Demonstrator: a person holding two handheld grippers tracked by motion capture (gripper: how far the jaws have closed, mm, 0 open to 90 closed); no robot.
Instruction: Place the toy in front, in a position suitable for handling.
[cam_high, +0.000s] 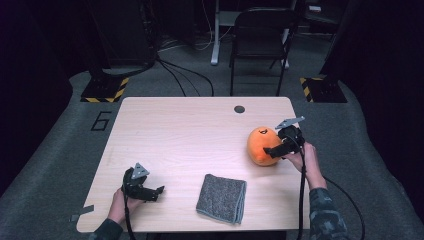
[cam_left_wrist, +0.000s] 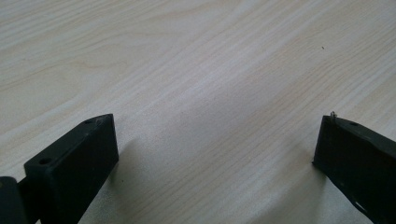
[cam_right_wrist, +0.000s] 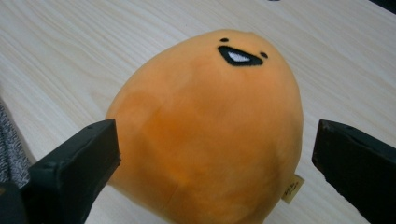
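**Straddling the orange plush, jaws apart**

Holding my right gripper low over the table, I see both black jaws spread wide, with the orange plush toy lying between them. Neither jaw presses its sides; whether the left one grazes the fabric I cannot tell. Seen from above, the same gripper sits at the toy's right flank, near the table's right edge.

Toy: egg-shaped, soft short-pile fabric, uniform orange. Stitched face on the far upper end: two small black dots and an open black mouth with white inside. A small pale-yellow tag hangs at the lower right; its print is too small to read.

My left gripper also stands open, its jaws wide over bare pale wood grain. In the high view it rests at the near left of the table.

Between my hands, near the front edge: a folded grey towel, nubby weave, well apart from the toy.

Farther off: a dark round hole in the tabletop; a "6" marked on the floor; a black folding chair.
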